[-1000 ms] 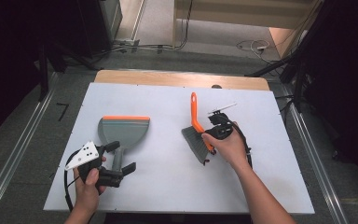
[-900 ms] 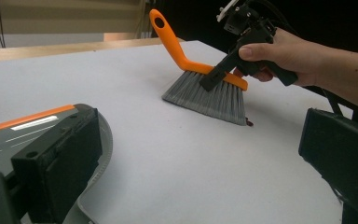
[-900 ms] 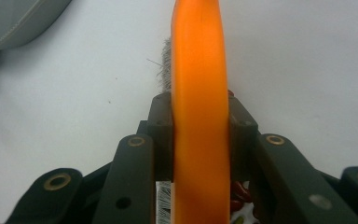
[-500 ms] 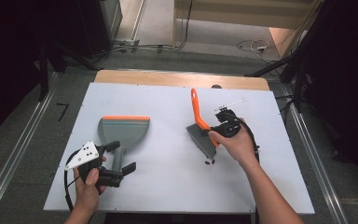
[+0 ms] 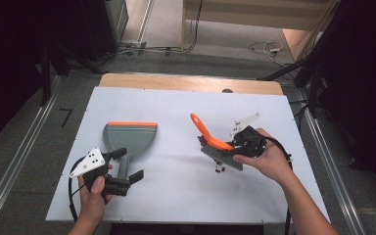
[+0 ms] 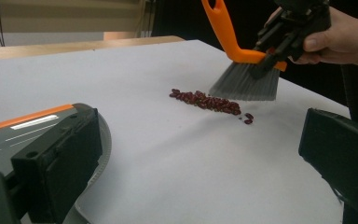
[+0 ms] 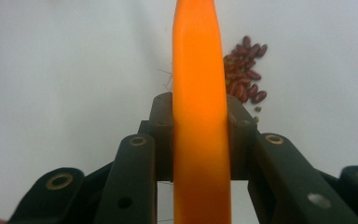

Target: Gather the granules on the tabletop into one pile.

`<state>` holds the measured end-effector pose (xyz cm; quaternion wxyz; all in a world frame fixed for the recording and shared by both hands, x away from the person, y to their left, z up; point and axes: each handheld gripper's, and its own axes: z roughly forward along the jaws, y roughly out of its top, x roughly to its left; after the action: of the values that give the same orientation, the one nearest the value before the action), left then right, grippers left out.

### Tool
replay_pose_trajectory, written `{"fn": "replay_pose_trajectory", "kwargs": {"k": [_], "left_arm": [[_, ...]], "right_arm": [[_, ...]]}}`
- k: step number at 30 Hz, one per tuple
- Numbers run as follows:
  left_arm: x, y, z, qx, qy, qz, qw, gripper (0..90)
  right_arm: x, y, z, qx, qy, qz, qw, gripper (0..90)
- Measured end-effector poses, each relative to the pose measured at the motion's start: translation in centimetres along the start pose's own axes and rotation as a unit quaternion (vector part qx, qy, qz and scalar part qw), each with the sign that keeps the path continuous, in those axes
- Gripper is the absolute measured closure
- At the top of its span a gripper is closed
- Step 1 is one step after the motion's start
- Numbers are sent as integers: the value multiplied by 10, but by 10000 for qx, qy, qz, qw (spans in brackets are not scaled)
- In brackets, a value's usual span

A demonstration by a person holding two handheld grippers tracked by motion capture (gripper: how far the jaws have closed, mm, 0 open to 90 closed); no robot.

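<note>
Right gripper, fingers clamped on orange brush, bristles just beside beans at worktop centre. Left gripper, fingers apart around dustpan handle, at 7 o'clock.

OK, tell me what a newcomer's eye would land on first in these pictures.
First the bright orange brush, clamped by the right gripper right of the table's middle, its grey bristles over a line of dark red beans on the white table. Next the grey dustpan with its orange edge, at the left, its handle between the open jaws of the left gripper.
</note>
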<state>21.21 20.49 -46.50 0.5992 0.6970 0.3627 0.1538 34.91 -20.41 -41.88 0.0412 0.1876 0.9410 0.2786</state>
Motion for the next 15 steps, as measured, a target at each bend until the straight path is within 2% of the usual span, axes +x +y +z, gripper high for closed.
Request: {"fn": "replay_pose_trajectory", "kwargs": {"k": [6,9,11,12,13,14,15], "left_arm": [[-1,0,1,29,6,24,10000,0],[-2,0,2,17,-14,22,10000,0],[-2,0,2,24,-15,28,10000,0],[-2,0,2,32,-13,31,10000,0],[-2,0,2,29,-22,31,10000,0],[-2,0,2,30,-24,30,10000,0],[-2,0,2,23,-25,25,10000,0]], "right_arm": [[13,-9,6,113,325,-214,9992,687],[15,-12,14,239,559,-213,9979,687],[16,-13,22,426,631,-322,9966,688],[14,-13,24,396,606,-414,9965,688],[13,-13,24,388,640,-321,9967,688],[9,-12,26,344,599,-435,9967,688],[7,-12,26,371,582,-348,9970,687]]}}
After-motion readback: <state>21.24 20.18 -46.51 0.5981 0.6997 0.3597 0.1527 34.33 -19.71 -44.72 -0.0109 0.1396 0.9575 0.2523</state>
